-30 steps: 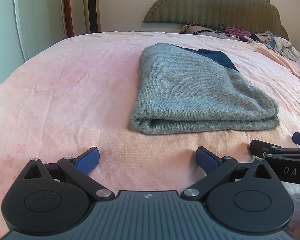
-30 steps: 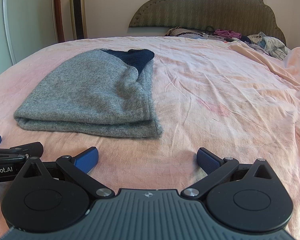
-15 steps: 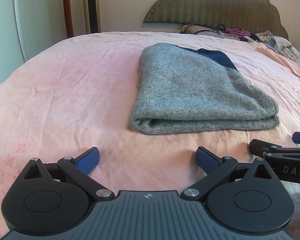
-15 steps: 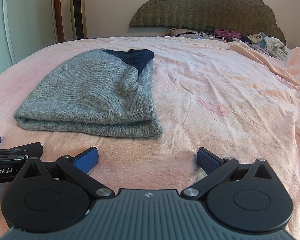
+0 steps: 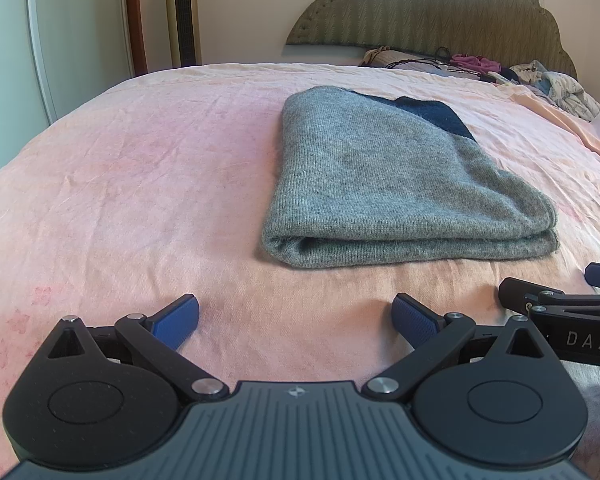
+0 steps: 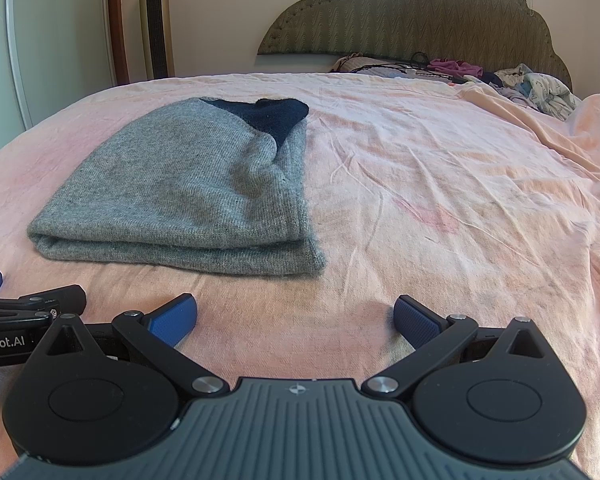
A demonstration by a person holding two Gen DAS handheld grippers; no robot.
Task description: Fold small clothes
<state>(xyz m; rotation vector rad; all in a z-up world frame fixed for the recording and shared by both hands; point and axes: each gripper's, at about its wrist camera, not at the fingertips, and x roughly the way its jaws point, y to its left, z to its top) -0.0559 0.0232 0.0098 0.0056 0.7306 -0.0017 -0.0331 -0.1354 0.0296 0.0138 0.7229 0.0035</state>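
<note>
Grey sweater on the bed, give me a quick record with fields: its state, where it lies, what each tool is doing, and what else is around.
garment: grey sweater, folded in layers, dark blue part at its far end
surface: pink bedsheet, sweater lies flat on it
left tool: open, holding nothing, short of the sweater's near edge
right tool: open, holding nothing, sweater ahead to its left
background: padded headboard, pile of clothes by it

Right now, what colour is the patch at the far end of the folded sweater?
Dark navy blue patch, clearest in the right wrist view.
</note>
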